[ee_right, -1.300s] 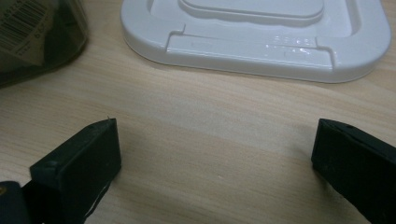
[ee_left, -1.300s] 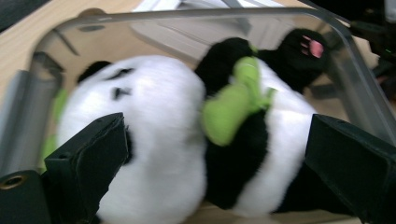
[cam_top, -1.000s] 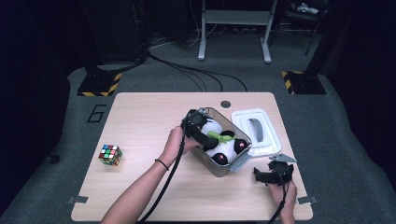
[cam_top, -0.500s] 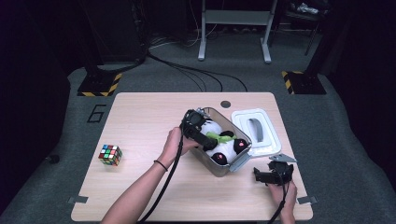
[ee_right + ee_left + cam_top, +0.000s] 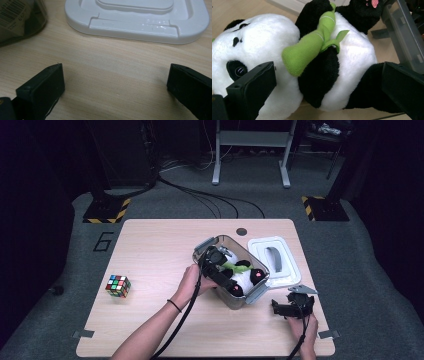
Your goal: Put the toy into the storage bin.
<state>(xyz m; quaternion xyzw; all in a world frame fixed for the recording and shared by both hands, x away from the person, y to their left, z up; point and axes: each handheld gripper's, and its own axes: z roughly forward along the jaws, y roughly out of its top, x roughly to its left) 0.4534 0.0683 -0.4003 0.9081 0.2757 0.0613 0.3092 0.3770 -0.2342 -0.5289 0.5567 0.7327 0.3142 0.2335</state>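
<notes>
Fingers (image 5: pixel 249 87) of the left gripper (image 5: pixel 216 265) stand wide apart, one on each side of the panda (image 5: pixel 294 62), closing on nothing yet. Gripper is dipped into the open bin (image 5: pixel 260 292), which sits mid-desk, just left of its white lid (image 5: pixel 290 275).

Panda lies on its side inside the bin, head toward one finger, legs toward the other. A green felt bamboo stalk (image 5: pixel 307 50) lies across its chest, held in the black arms. Bin wall (image 5: pixel 404 37) is close beside the legs.

Right gripper (image 5: pixel 292 307) rests low over bare desk (image 5: pixel 112 70) near the lid's edge, fingers (image 5: pixel 42 85) also spread, nothing between them. Looks idle.

Handling, judged:
- Plush: light, soft, will squash under the fingers and spring back. Nothing fragile.
- Pile is grippy, not slick, but a shallow pinch may catch only fur and slip.
- Best hold looks like the torso across the belly, deep enough to bite stuffing. The head looks too broad for the span.
- Bamboo stalk is a thin handle; it may be only stitched on, so a poor lifting point.
- Bin is light and clear-walled; it may shift or tip if the toy drags on the rim. Free gripper could steady it.

Cube (image 5: pixel 118 286) sits well apart at desk's left.
</notes>
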